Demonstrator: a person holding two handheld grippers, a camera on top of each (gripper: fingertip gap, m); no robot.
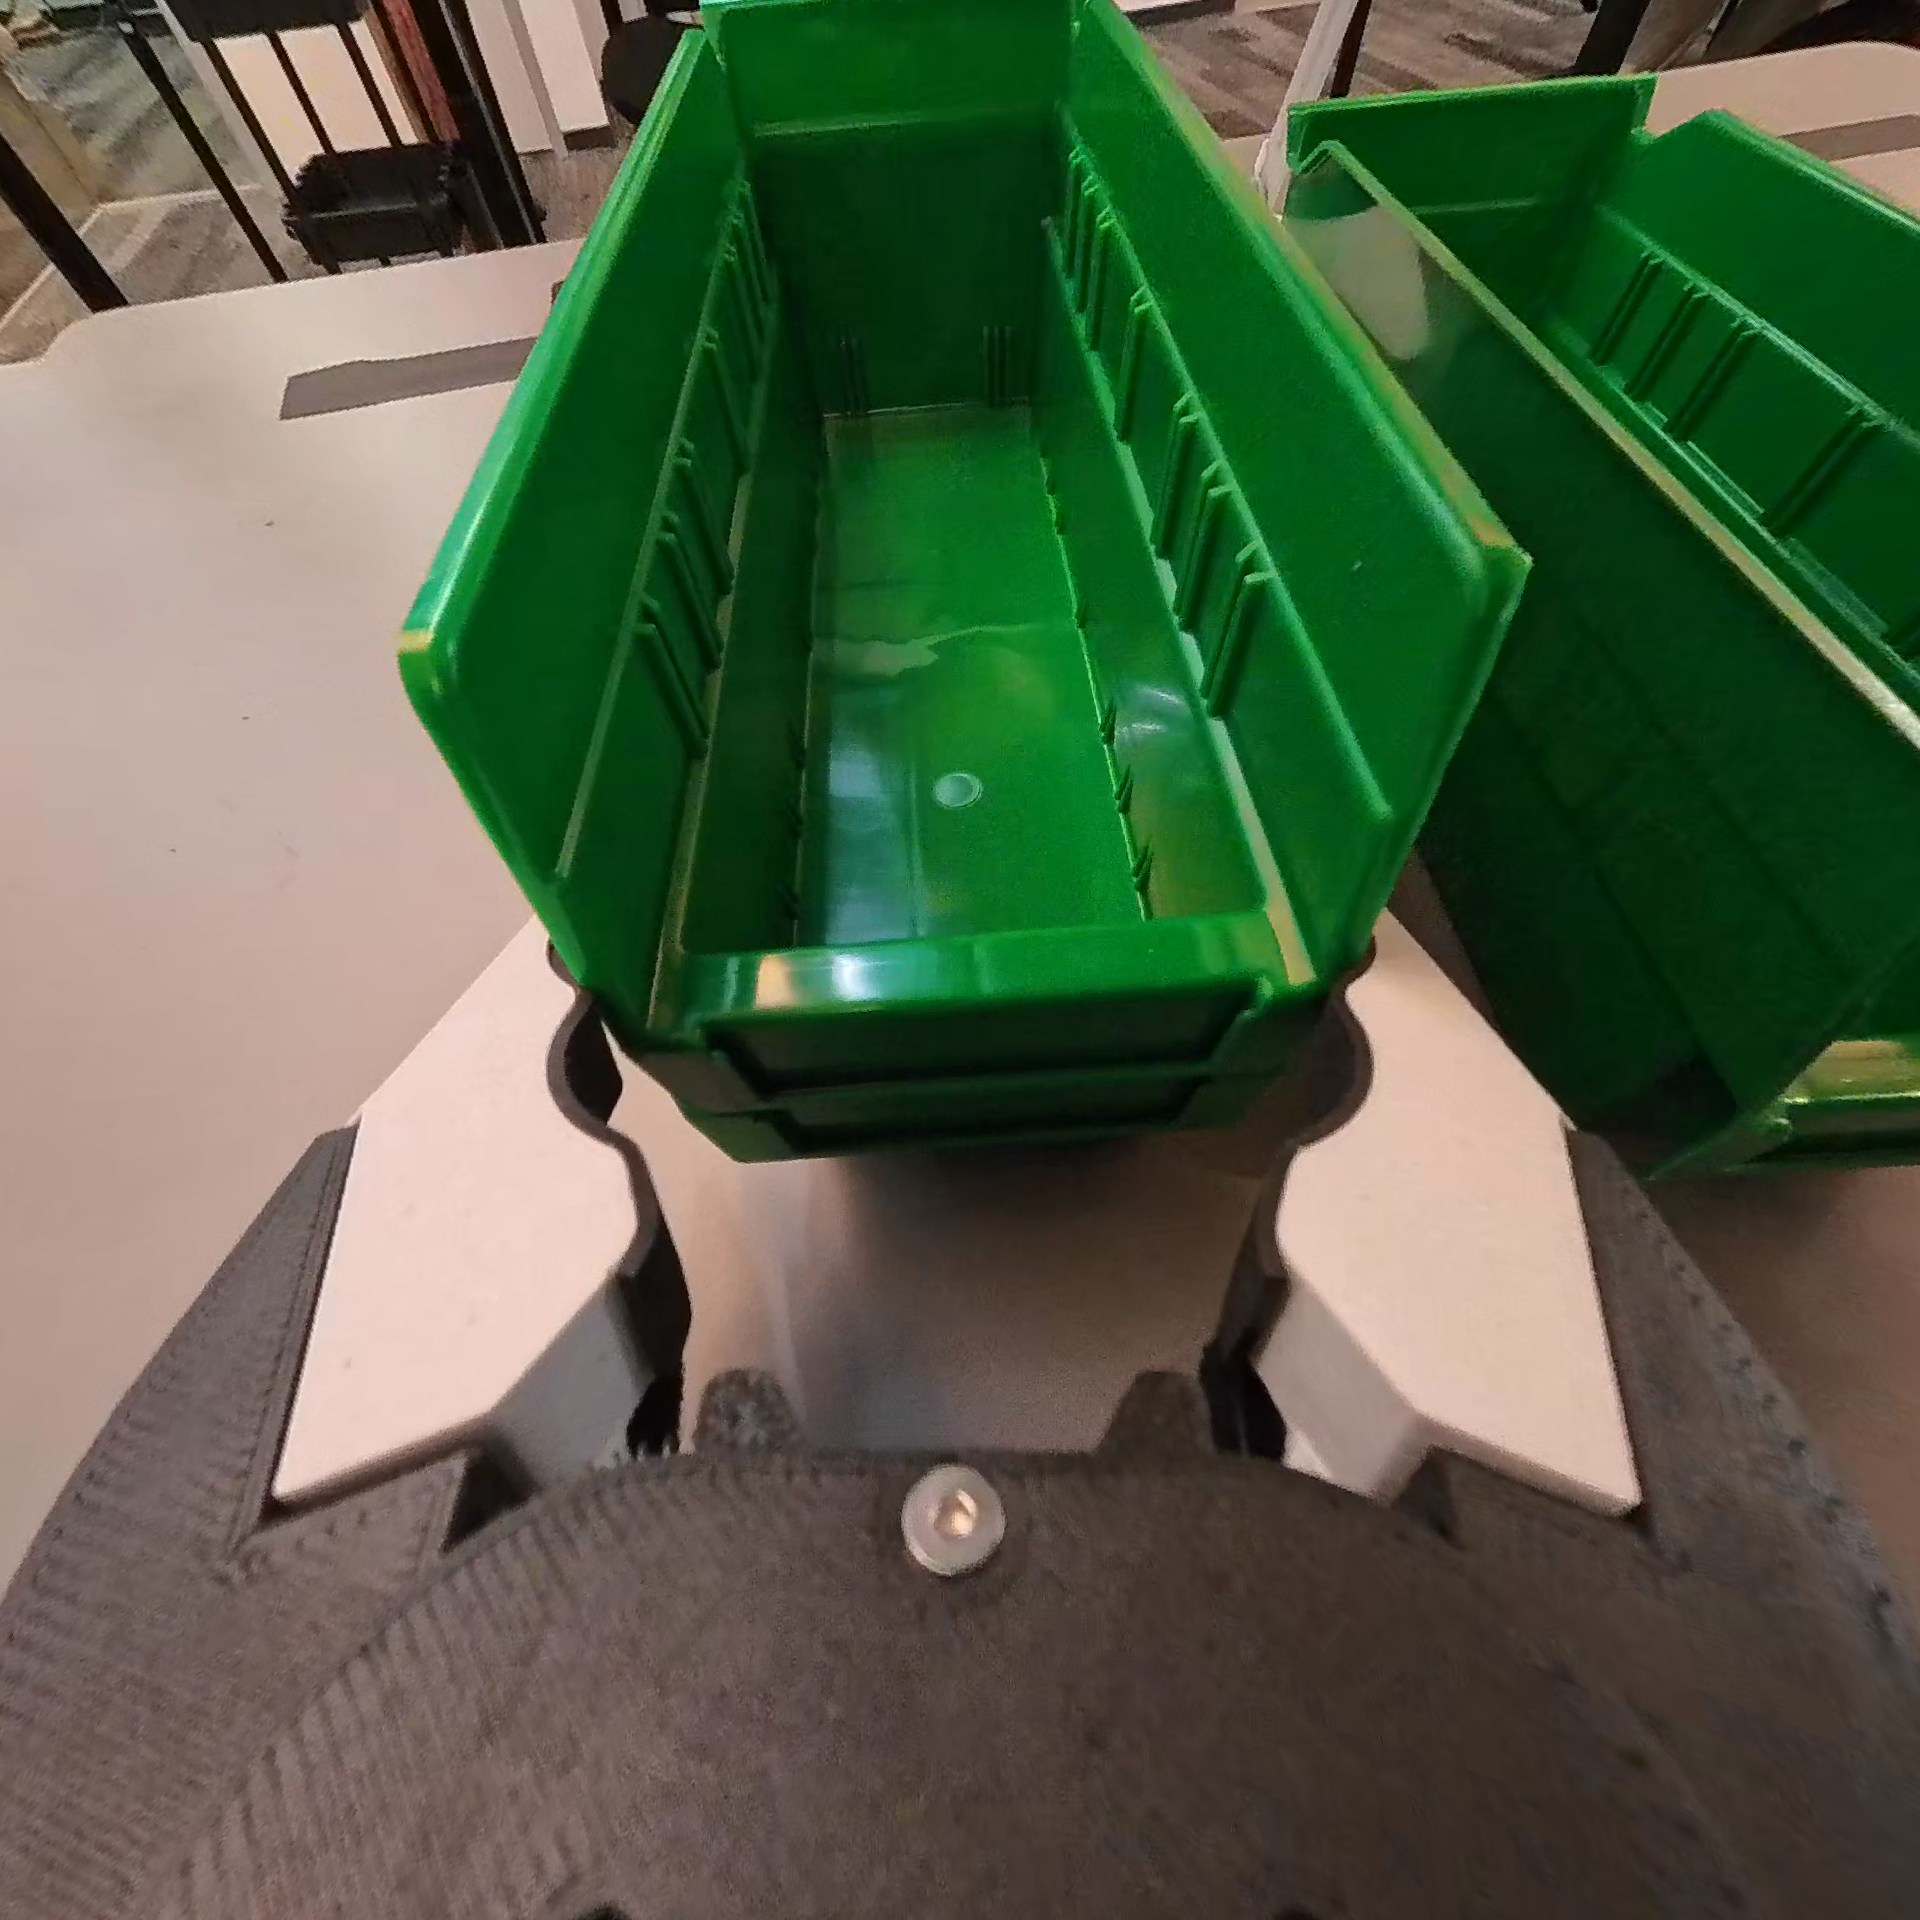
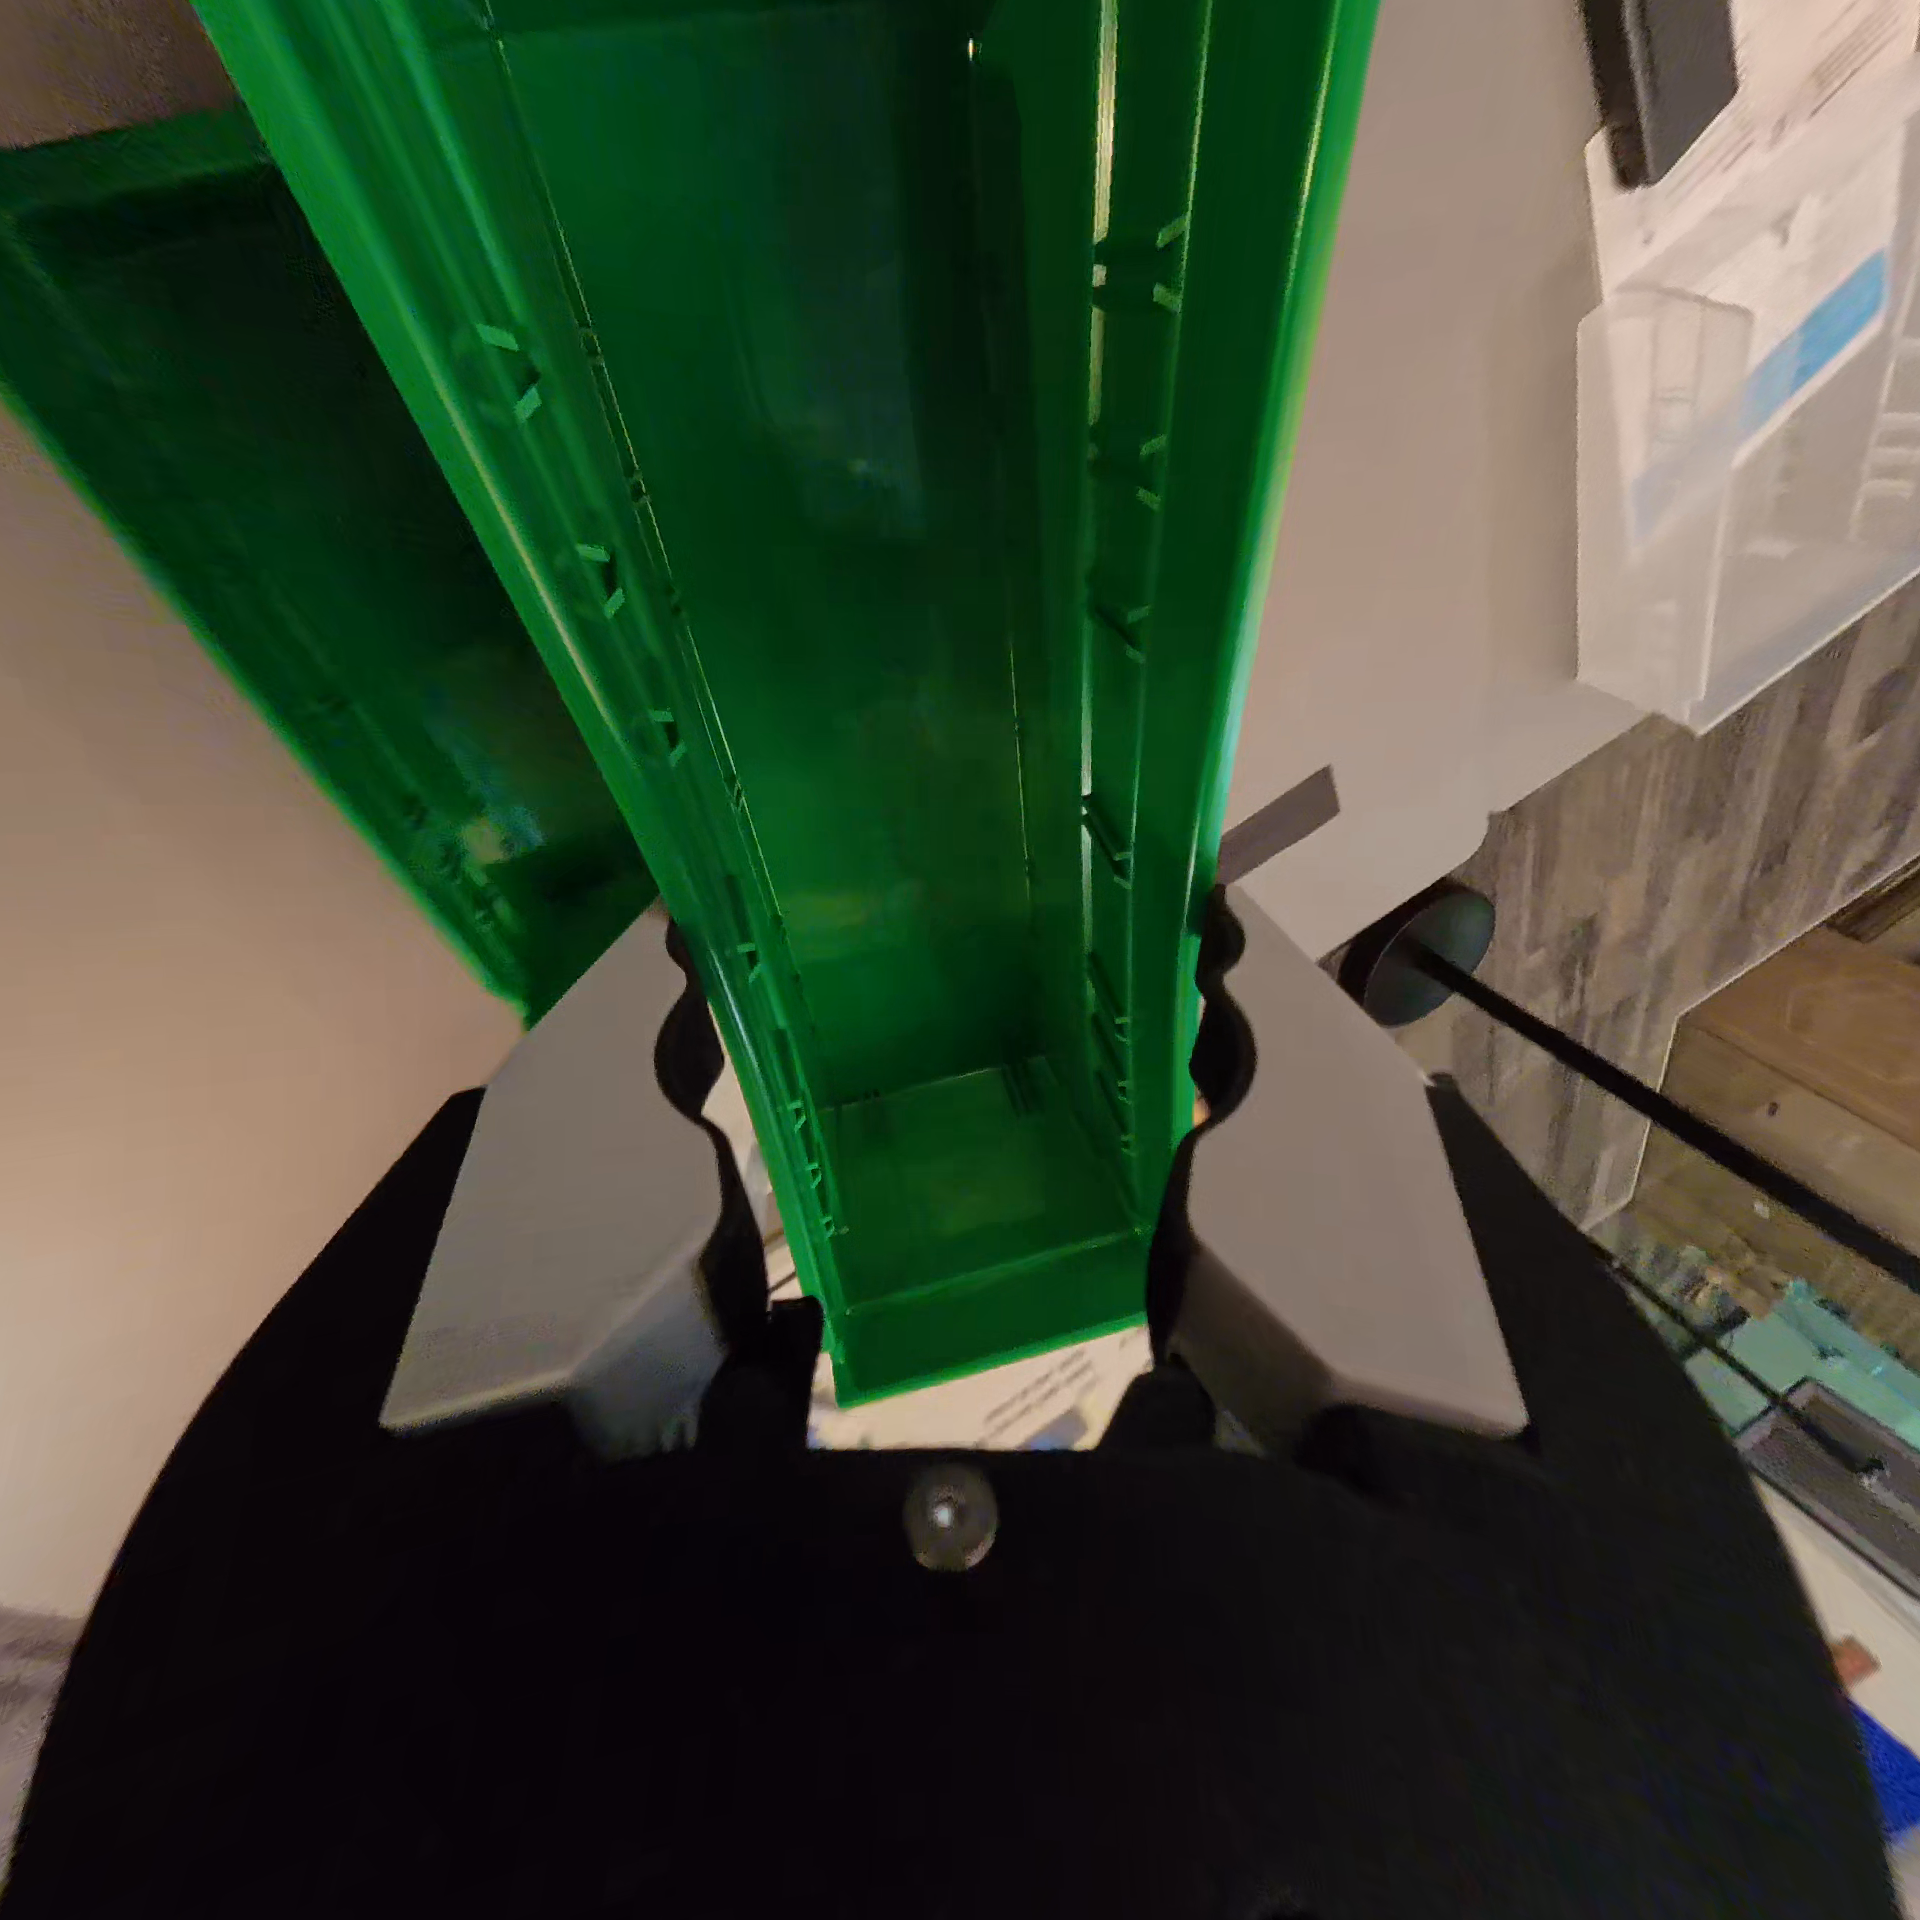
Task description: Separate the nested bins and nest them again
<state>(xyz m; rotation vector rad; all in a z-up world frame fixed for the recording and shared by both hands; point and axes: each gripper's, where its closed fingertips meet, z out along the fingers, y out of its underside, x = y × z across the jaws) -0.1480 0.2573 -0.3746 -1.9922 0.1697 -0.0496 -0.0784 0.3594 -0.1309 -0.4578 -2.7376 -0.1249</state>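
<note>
**White Table, Green Bins Gripped**

White table [image 1: 208,727] carried the work. Left gripper [image 1: 966,1049] clamped the near end of two nested green bins [image 1: 935,644]. Right gripper [image 2: 951,1091] clamped a separate green bin [image 2: 883,623] just beside them. No legible markings appeared on either.

Nested bins [image 1: 935,644]: glossy bright green, inside and out, with pale glare patches on the floor. Second bin [image 1: 1683,540]: same green, darker on its shaded side wall. Table [image 1: 208,727]: plain off-white, with a grey strip [image 1: 416,387]. Left gripper [image 1: 961,1049]: light grey fingers, black wavy pads, charcoal ribbed body. Right gripper [image 2: 951,1070]: grey fingers, black body. Floor [image 2: 1662,883]: streaked grey.
</note>
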